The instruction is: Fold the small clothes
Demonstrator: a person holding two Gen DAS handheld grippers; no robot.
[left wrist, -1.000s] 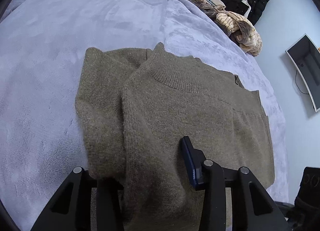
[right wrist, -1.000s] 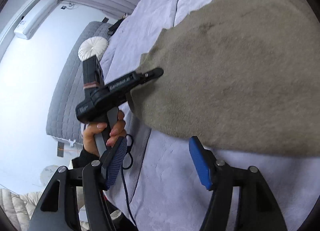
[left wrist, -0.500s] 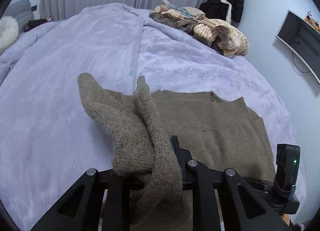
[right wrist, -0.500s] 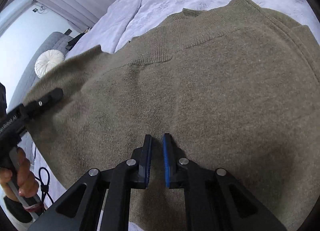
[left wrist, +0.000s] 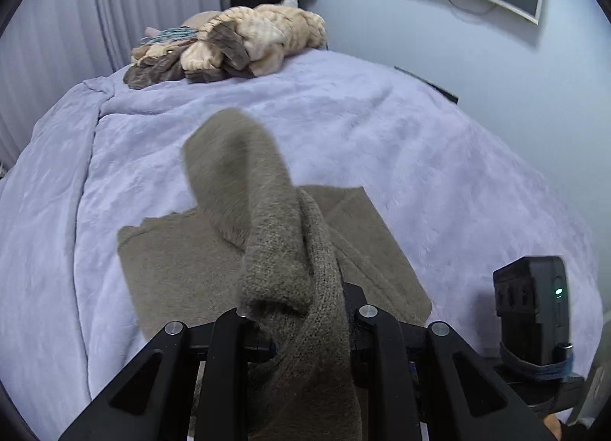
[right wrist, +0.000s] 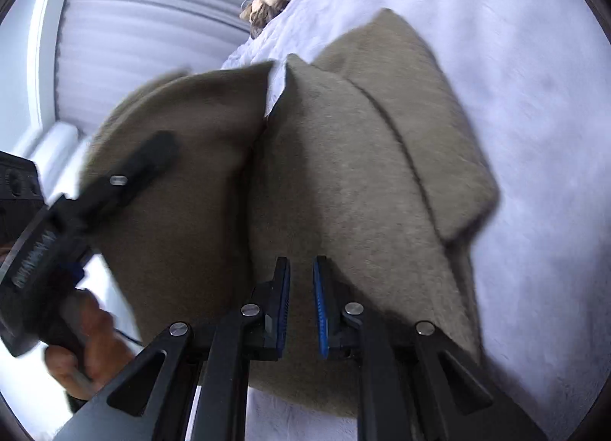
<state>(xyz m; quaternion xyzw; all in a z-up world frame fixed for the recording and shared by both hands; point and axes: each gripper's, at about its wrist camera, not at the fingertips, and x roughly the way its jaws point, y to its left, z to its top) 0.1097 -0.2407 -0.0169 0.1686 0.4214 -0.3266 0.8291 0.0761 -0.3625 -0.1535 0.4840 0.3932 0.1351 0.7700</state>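
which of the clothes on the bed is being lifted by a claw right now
The olive-brown sweater: the left claw holds a raised fold of it. The cream and brown pile lies untouched at the bed's far edge.

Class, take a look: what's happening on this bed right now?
A person is folding an olive-brown knitted sweater on a lavender plush blanket. The left tongs are clamped on a bunched part of the sweater and lift it above the rest, which lies flat. The right tongs, nearly closed, hold the sweater's near edge; whether they pinch fabric is unclear. A heap of other clothes waits at the far end of the bed.
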